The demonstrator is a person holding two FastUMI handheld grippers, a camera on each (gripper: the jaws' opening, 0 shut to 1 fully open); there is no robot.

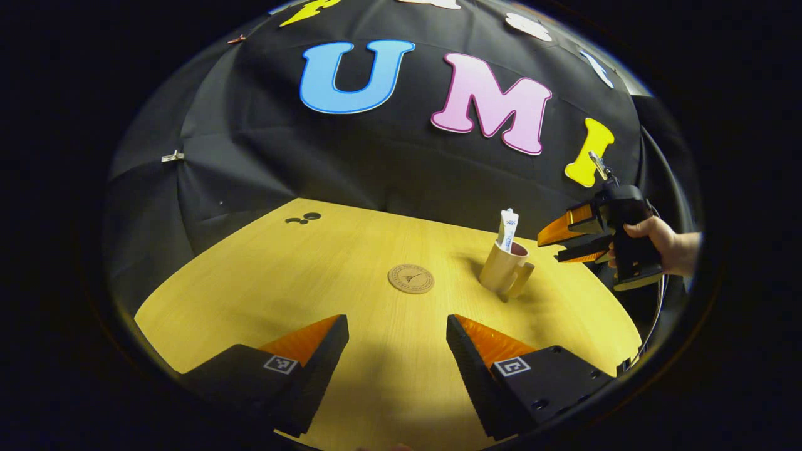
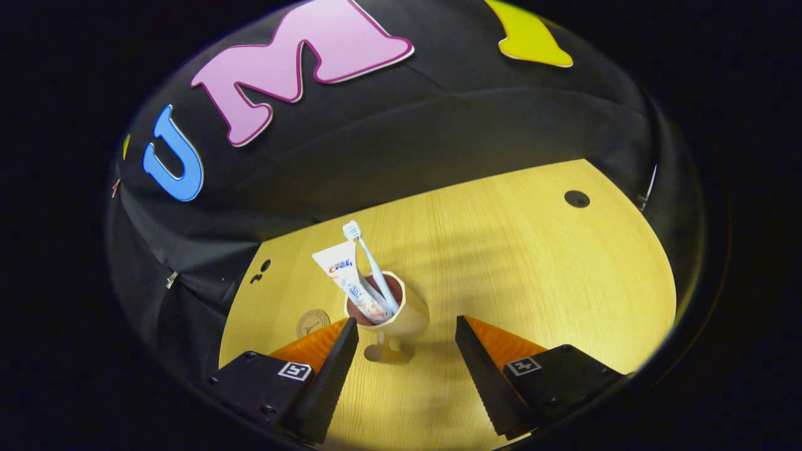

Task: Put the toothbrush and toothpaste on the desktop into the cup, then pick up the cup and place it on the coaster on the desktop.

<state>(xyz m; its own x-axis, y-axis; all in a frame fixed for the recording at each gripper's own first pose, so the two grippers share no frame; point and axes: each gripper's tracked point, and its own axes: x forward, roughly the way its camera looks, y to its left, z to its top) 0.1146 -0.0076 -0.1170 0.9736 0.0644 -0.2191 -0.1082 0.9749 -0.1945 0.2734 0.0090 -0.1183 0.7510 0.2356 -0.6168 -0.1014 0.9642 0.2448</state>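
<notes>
Right gripper view: right tongs (image 2: 406, 351) apart, clamped on nothing, hanging just above and behind the cup (image 2: 401, 316). Toothbrush (image 2: 369, 263) and toothpaste (image 2: 348, 275) already standing in the cup, both leaning toward 11 o'clock. Cup handle (image 2: 383, 351) pointing toward 6 o'clock, between the two fingers. Coaster (image 2: 312, 322) lying at 9 o'clock from the cup, near but apart, on the bare tabletop (image 2: 532, 263).

Left gripper view: left tongs (image 1: 396, 351) apart too, low over the tabletop, holding nothing. Cup (image 1: 501, 269) at 3 o'clock from the coaster (image 1: 411, 279), with the right tongs (image 1: 551, 245) and a hand (image 1: 658, 241) just beyond it.

Step in hand, probably: grasp the cup. Better to lower the tongs around the handle or body, close firmly, lift straight up, keep upright so nothing tips out, then carry toward the coaster and set down centred.
</notes>
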